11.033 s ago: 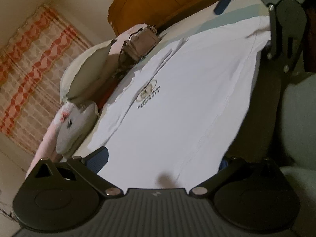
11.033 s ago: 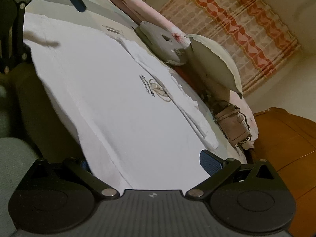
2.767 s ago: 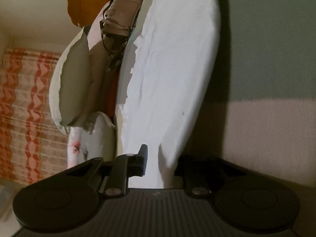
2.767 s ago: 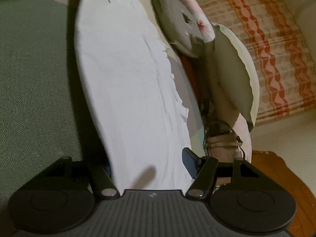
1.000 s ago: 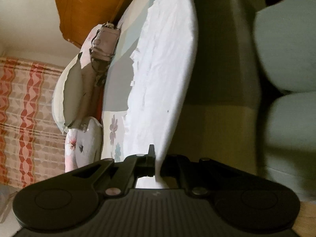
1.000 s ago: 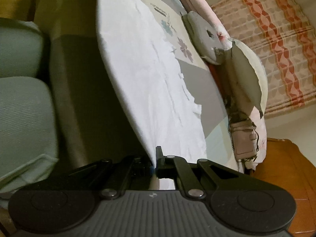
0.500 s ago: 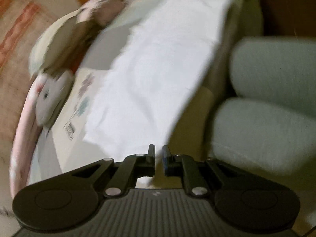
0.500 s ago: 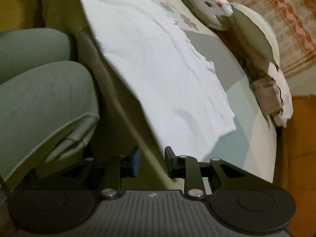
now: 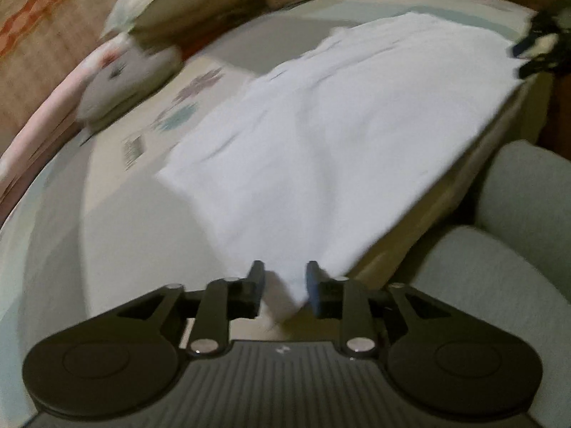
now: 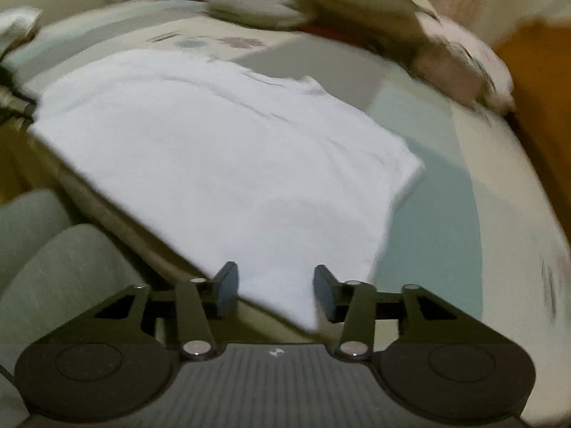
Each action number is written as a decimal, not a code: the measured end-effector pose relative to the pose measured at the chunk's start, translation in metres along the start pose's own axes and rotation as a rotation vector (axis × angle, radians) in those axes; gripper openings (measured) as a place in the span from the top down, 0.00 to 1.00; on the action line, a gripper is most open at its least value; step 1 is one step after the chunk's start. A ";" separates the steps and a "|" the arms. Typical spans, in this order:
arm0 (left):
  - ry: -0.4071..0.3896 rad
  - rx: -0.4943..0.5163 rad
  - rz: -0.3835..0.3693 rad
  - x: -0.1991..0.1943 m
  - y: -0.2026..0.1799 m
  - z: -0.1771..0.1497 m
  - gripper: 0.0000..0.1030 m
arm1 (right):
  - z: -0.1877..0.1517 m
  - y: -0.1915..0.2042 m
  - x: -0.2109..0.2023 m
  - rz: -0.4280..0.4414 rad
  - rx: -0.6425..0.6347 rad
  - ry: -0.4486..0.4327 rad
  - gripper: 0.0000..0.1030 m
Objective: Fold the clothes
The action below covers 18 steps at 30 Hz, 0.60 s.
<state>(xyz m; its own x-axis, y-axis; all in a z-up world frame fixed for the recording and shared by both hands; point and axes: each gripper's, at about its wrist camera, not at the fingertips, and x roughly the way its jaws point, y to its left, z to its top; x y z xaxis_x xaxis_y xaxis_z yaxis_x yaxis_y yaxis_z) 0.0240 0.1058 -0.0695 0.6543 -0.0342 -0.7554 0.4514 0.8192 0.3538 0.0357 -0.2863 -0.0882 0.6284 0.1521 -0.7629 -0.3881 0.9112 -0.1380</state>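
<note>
Left gripper with jaws just opening; a corner of the white shirt lies between the parted fingers, unpinched. The shirt spreads ahead over the bed. Pillows lie far ahead-left; the right gripper is at the far right corner.

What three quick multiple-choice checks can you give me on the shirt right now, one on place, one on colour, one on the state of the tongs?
1. Where does the shirt lie?
A. on the bed
B. on the floor
C. on a chair

2. What colour is the shirt?
A. red
B. white
C. black

3. How do the left tongs and right tongs stand?
A. both clamped on cloth
B. one clamped, one open
C. both open, a shirt corner lying between the fingers

Answers: 1 A, it is spread flat on the bedsheet by the near edge; 2 B, plain white in both views; 3 C, gaps show beside each corner and the jaws have just been opening.
</note>
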 end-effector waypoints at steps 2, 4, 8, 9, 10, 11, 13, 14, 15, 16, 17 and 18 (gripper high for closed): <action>-0.006 -0.027 0.020 -0.006 0.012 -0.001 0.63 | -0.002 -0.006 -0.007 -0.022 0.035 -0.005 0.46; -0.041 -0.086 -0.007 -0.010 0.024 0.006 0.61 | 0.000 -0.006 -0.016 -0.021 0.056 -0.034 0.46; -0.127 -0.210 -0.112 0.004 0.035 0.032 0.54 | 0.025 -0.002 -0.016 0.020 0.097 -0.115 0.44; -0.142 -0.227 -0.135 0.013 0.036 0.040 0.54 | 0.033 -0.001 -0.012 0.028 0.104 -0.133 0.43; -0.145 -0.231 -0.143 0.022 0.035 0.044 0.54 | 0.041 0.001 -0.008 0.037 0.112 -0.151 0.41; -0.147 -0.234 -0.149 0.031 0.033 0.048 0.54 | 0.048 0.002 -0.003 0.050 0.125 -0.166 0.41; -0.127 -0.283 -0.159 0.048 0.034 0.044 0.54 | 0.057 0.004 0.012 0.070 0.161 -0.181 0.41; -0.124 -0.315 -0.170 0.052 0.037 0.037 0.54 | 0.060 0.004 0.020 0.069 0.175 -0.180 0.41; -0.121 -0.347 -0.182 0.055 0.039 0.031 0.54 | 0.062 0.004 0.029 0.062 0.193 -0.170 0.40; -0.129 -0.354 -0.186 0.053 0.040 0.026 0.54 | 0.061 0.003 0.037 0.053 0.208 -0.152 0.40; -0.136 -0.344 -0.175 0.048 0.039 0.019 0.54 | 0.058 0.003 0.043 0.044 0.215 -0.133 0.39; -0.129 -0.331 -0.160 0.045 0.039 0.015 0.53 | 0.051 0.003 0.047 0.033 0.215 -0.122 0.38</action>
<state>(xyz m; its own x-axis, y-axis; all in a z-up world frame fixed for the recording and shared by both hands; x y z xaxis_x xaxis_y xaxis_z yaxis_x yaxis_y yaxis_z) 0.0803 0.1275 -0.0810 0.6716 -0.2311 -0.7040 0.3479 0.9372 0.0242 0.0987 -0.2568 -0.0921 0.6996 0.2168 -0.6808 -0.2661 0.9634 0.0334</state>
